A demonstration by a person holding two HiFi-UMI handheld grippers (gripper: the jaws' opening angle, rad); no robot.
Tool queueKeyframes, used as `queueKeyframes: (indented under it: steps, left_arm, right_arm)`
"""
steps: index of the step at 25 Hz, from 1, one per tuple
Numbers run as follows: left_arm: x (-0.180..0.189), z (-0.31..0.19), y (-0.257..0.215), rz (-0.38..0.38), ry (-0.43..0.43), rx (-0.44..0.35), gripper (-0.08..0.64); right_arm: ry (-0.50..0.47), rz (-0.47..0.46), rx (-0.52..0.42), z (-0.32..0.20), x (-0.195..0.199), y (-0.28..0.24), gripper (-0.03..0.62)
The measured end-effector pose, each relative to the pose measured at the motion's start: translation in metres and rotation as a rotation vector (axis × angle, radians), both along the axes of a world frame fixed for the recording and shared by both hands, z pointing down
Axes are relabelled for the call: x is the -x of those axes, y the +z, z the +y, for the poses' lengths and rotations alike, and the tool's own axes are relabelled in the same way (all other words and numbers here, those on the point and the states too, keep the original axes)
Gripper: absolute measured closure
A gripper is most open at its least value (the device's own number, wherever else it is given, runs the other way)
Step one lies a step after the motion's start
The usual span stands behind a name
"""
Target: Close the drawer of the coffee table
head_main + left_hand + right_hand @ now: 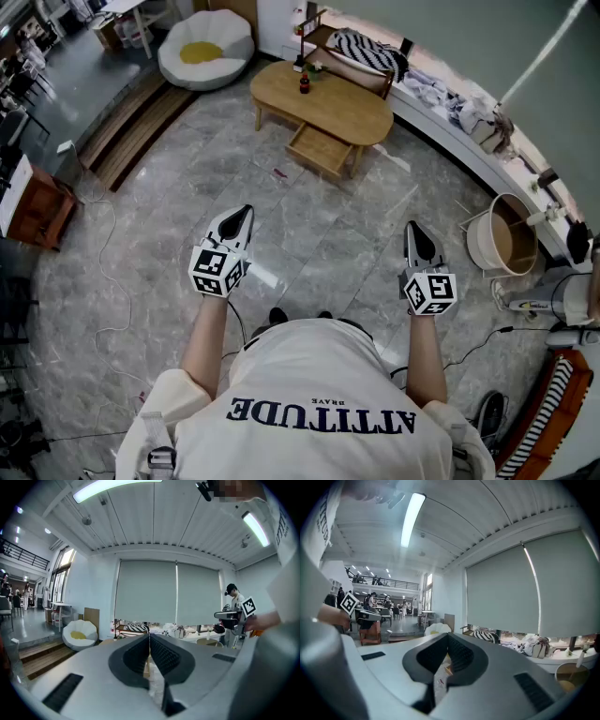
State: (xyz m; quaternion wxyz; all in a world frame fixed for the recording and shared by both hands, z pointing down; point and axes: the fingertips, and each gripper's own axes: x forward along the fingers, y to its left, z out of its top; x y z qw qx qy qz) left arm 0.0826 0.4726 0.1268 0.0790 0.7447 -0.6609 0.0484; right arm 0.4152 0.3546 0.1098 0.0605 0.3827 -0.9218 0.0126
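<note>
An oval wooden coffee table (323, 98) stands well ahead of me on the grey marble floor, its drawer (320, 150) pulled out toward me. Both grippers hang far short of it, over bare floor. My left gripper (241, 219) is shut with nothing in it, and so is my right gripper (414, 234). In the left gripper view the jaws (149, 645) meet at the tips, with the table mostly hidden behind them. In the right gripper view the jaws (447, 644) are also closed, and a sliver of the drawer's wood shows between them.
A small dark bottle (304, 84) stands on the table top. A white beanbag (205, 49) lies at the back left, and a striped chair (363, 54) behind the table. A round tub (502, 234) sits at the right. Cables (112, 272) trail on the floor at the left.
</note>
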Motion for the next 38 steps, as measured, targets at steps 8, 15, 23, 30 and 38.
queueKeyframes:
  steps: [8,15,23,30,38]
  left_arm:
    - [-0.002,0.004,0.002,0.001,0.004,0.001,0.538]
    - [-0.001,0.004,0.004,0.008,0.006,0.002,0.538]
    - [0.003,0.011,0.007,0.012,0.010,0.003,0.538]
    - [0.016,0.017,0.009,0.020,0.022,0.008,0.538]
    - [0.036,0.024,0.015,0.026,0.049,0.018,0.538]
  right_arm:
    - [-0.001,0.001,0.000,0.005,0.000,0.000,0.574]
    - [-0.004,0.003,0.002,0.006,0.003,0.001,0.572]
    - [0.003,0.001,0.001,0.015,0.008,0.001,0.574]
    - [0.023,-0.007,0.004,0.023,0.018,-0.003,0.572]
    - [0.043,-0.020,-0.002,0.035,0.036,-0.001,0.572]
